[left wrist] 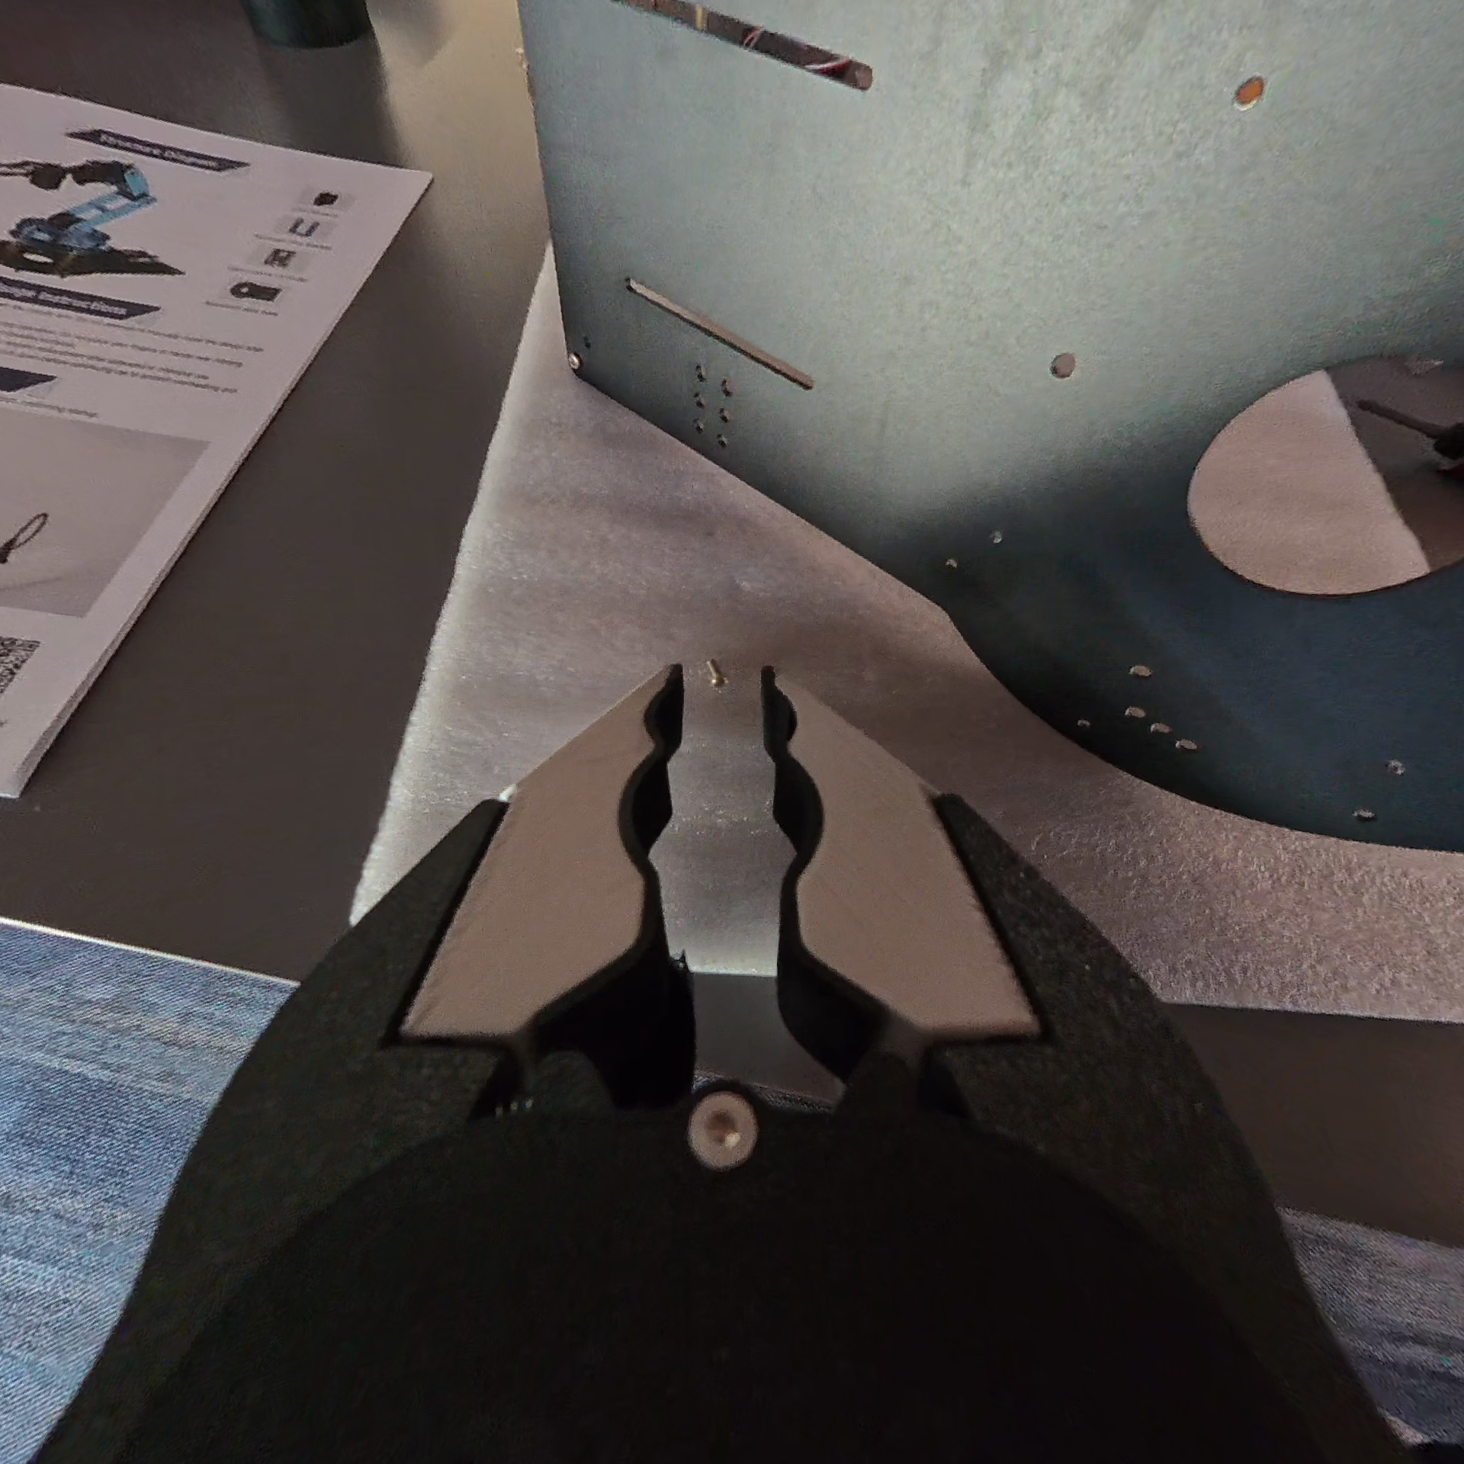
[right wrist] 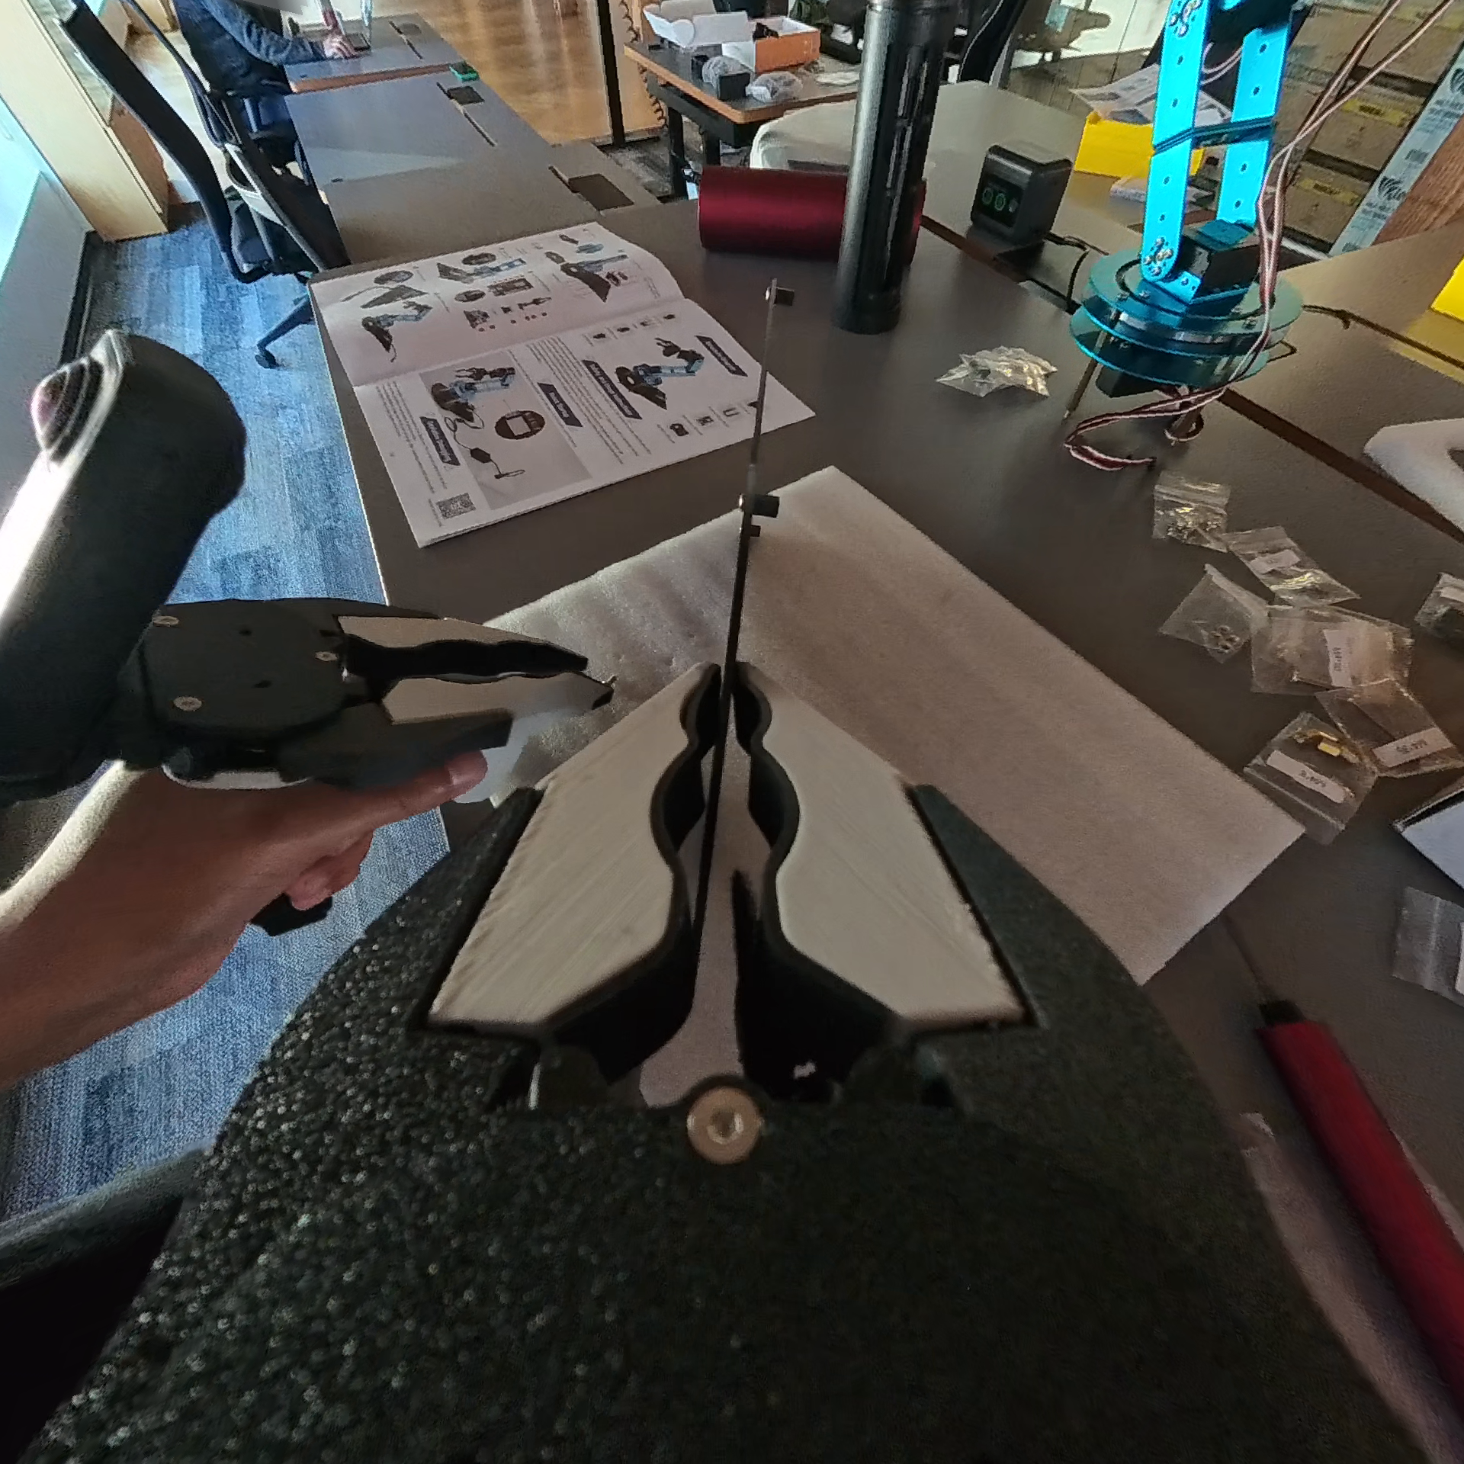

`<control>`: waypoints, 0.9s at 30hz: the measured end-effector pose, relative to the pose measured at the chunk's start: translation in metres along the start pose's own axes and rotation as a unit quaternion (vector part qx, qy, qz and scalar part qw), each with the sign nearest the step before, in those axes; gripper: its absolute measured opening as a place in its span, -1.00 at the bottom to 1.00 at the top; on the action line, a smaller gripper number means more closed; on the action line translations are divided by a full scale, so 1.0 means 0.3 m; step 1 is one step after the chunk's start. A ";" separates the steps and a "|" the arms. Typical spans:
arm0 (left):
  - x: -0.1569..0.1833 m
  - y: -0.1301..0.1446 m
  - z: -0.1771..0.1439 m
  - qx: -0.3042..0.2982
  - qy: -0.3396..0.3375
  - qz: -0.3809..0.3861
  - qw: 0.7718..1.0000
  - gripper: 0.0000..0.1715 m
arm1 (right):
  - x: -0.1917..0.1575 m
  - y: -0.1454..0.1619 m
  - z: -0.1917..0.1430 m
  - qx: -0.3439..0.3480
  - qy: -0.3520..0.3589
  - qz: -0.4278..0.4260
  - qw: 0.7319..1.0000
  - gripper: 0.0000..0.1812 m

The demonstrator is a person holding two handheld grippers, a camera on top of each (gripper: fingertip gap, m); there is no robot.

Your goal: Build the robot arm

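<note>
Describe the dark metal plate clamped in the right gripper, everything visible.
The metal plate is a thin, dark blue-grey sheet with a matte, mottled finish. It has two narrow slots, clusters of small holes, a few larger round holes and a big circular cutout. It stands on edge on the white foam sheet, so the right wrist view sees only its thin edge. The right gripper is shut on it. The left gripper is beside it, apart.

The left wrist view looks down, close along its gripper (left wrist: 719,672) at the foam sheet (left wrist: 602,554) and metal plate (left wrist: 951,317), while the right wrist view faces across the table (right wrist: 990,475), sharing foam sheet, plate and booklet (right wrist: 554,372).
</note>
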State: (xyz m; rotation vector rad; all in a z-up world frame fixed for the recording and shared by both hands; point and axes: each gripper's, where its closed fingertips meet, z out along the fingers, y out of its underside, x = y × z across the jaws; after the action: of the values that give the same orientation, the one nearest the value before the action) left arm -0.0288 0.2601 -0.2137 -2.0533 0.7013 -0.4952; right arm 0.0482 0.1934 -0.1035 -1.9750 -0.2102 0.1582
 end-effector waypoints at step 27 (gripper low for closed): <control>0.059 -0.073 -0.031 0.019 0.089 0.155 0.984 -0.98 | -0.003 0.001 -0.001 0.005 -0.018 -0.007 1.000 -0.97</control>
State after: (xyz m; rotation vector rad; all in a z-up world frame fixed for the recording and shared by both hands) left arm -0.0145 0.2528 -0.1887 -1.8343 1.0897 -0.5096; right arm 0.0475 0.1929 -0.1038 -1.9623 -0.2452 0.1854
